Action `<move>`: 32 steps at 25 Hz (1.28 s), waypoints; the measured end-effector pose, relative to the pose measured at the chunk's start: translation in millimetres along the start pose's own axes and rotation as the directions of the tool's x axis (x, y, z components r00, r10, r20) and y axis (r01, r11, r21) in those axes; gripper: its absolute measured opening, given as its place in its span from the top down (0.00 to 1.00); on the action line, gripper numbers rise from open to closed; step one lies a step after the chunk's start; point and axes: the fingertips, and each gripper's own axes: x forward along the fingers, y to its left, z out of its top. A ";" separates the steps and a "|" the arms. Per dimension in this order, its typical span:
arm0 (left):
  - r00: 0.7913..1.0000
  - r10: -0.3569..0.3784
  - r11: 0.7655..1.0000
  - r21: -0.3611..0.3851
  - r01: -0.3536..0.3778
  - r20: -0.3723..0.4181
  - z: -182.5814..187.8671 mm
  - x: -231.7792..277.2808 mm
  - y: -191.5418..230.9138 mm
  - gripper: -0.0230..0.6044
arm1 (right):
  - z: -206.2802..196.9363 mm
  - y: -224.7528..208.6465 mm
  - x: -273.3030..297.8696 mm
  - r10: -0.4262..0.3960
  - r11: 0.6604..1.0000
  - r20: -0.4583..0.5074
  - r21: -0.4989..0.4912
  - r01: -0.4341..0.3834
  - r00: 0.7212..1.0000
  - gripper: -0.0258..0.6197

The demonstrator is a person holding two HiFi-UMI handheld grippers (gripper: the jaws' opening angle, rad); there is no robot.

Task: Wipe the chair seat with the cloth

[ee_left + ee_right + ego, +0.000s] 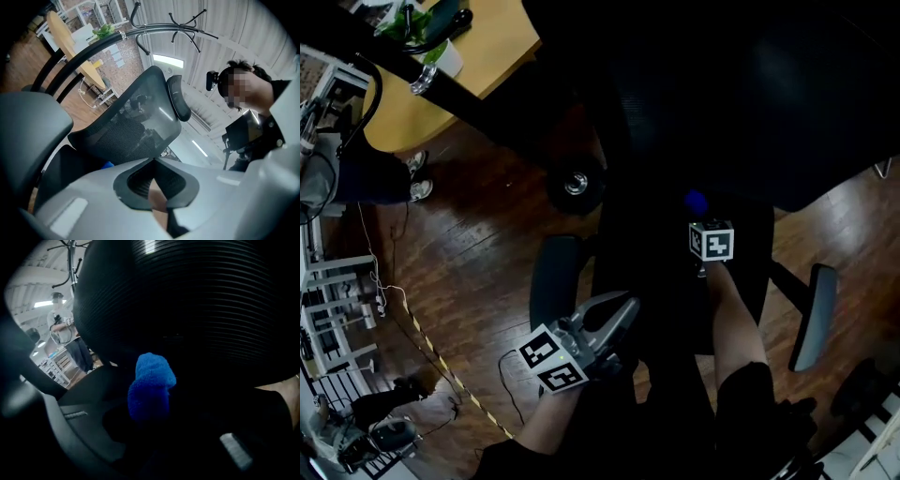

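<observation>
Now, left gripper [153,164]: I am holding it by the armrest [551,281], jaws pressed together, gripping nothing.
Seat [652,253]: lying dark between my two grippers.
Right gripper [150,401]: I am pinching the blue cloth [696,201], jaws closed on it, over the seat's rear.

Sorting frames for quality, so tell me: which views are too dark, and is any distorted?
Head view: underexposed, the chair nearly black, the cloth only a small blue spot. Left gripper view: well lit, but fisheye bends the chair back and the corners go dark. Right gripper view: darkest, only the cloth stands out.
</observation>
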 end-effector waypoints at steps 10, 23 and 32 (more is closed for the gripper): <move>0.998 -0.039 0.999 -0.014 0.038 -0.059 -16.8 39.1 -7.4 0.98 | -31.6 -161.1 -113.7 -0.255 0.964 -0.013 0.078 0.255 0.967 0.90; 0.998 -0.060 0.998 -0.015 0.060 -0.036 -10.7 24.4 -19.1 0.98 | -12.9 -124.2 -115.2 -0.175 0.983 0.079 0.060 0.171 0.981 0.90; 0.998 -0.045 0.998 -0.038 0.047 0.033 4.1 -2.4 -16.0 0.98 | 24.5 117.5 -6.7 0.241 0.963 -0.003 -0.121 -0.239 0.971 0.90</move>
